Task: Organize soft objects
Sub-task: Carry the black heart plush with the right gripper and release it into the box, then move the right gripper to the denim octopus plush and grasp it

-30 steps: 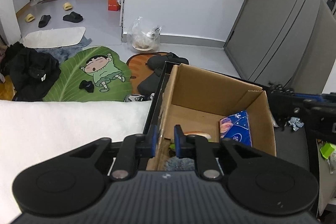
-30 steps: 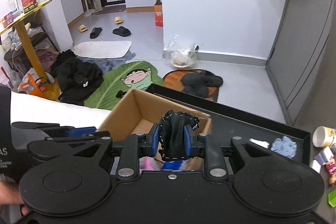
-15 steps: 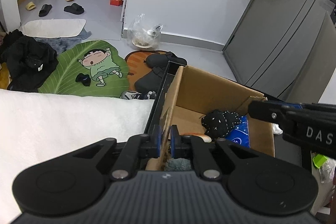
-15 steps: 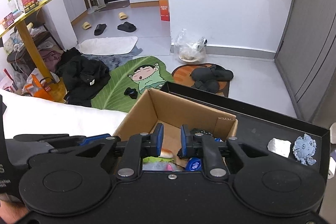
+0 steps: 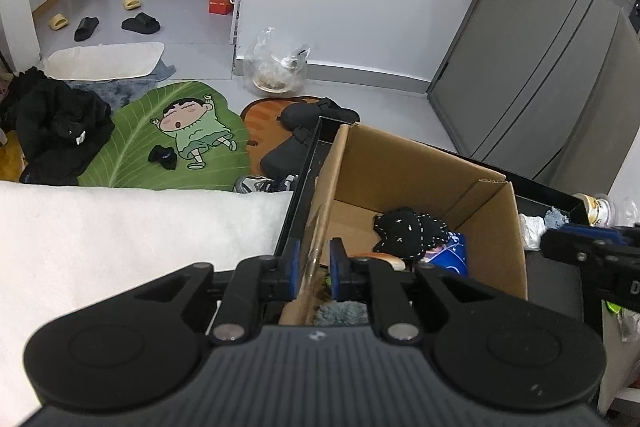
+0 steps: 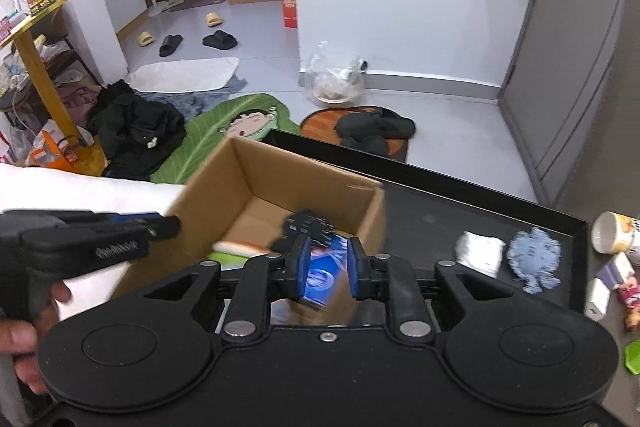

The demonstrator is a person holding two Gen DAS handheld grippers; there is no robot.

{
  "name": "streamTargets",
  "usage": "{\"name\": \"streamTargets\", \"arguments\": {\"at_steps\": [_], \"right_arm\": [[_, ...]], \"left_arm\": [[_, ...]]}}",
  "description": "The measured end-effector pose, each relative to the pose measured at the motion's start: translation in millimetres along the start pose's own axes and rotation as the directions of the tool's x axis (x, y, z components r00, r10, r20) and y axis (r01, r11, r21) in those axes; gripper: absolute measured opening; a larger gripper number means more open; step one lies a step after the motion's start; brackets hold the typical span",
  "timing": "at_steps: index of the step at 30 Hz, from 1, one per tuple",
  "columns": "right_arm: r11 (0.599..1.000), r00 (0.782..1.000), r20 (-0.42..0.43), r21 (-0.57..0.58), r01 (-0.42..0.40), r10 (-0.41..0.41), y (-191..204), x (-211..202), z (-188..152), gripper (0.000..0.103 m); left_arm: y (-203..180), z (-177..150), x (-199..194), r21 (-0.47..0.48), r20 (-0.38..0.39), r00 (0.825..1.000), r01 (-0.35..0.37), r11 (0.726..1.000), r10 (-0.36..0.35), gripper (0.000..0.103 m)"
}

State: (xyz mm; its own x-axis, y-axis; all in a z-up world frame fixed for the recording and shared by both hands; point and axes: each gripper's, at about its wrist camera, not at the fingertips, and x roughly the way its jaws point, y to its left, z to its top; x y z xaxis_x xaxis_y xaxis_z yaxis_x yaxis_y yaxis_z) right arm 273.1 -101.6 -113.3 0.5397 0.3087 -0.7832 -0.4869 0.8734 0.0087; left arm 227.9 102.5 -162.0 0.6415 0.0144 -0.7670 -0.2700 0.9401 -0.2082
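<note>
The black cloth [image 5: 412,231] has left the right claw [image 6: 329,263], whose jaws now stand apart and empty, and lies in the cardboard box [image 5: 496,227] beneath it. The left claw [image 5: 314,267], loosening, straddles the box wall. Beyond the right claw, a blue rag [image 6: 534,259] and a white wad [image 6: 480,251] wait on the surface [image 6: 440,211].

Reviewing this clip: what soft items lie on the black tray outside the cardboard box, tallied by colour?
white soft piece: 1
blue fuzzy piece: 1
Total: 2
</note>
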Motion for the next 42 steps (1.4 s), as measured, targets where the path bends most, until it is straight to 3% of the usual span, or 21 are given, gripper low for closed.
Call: {"name": "streamTargets", "arguments": {"at_steps": [2, 5, 9, 16, 24, 37, 42], "right_arm": [[1.000, 1.000, 0.003, 0.004, 0.014, -0.014, -9, -2, -2, 0.027], [0.999, 0.999, 0.006, 0.013, 0.033, -0.033, -21, -5, -6, 0.028], [0.998, 0.999, 0.009, 0.024, 0.050, -0.050, -36, -7, -11, 0.030], [0.996, 0.997, 0.009, 0.050, 0.072, -0.072, -61, -5, -20, 0.036], [0.992, 0.995, 0.023, 0.083, 0.099, -0.101, -85, 11, -28, 0.051], [0.955, 0.982, 0.018, 0.234, 0.181, -0.190, -147, 42, -52, 0.051], [0.953, 0.979, -0.004, 0.224, 0.202, -0.206, -158, 56, -57, 0.051]], "left_arm": [[-1, 0, 0, 0.004, 0.003, 1.000, -0.011, 1.000, 0.011, 0.022], [-4, 1, -1, 0.012, 0.005, 1.000, -0.029, 1.000, 0.029, 0.041], [-10, 0, -2, 0.041, 0.021, 0.999, -0.040, 0.998, 0.039, 0.051], [-14, -1, 0, 0.053, 0.026, 0.998, -0.065, 0.996, 0.064, 0.057], [-20, -1, 1, 0.076, 0.042, 0.997, -0.072, 0.995, 0.069, 0.071], [-27, -2, 10, 0.096, 0.029, 0.995, -0.100, 0.990, 0.098, 0.078], [-31, 1, 15, 0.104, 0.024, 0.994, -0.113, 0.988, 0.111, 0.078]]}}
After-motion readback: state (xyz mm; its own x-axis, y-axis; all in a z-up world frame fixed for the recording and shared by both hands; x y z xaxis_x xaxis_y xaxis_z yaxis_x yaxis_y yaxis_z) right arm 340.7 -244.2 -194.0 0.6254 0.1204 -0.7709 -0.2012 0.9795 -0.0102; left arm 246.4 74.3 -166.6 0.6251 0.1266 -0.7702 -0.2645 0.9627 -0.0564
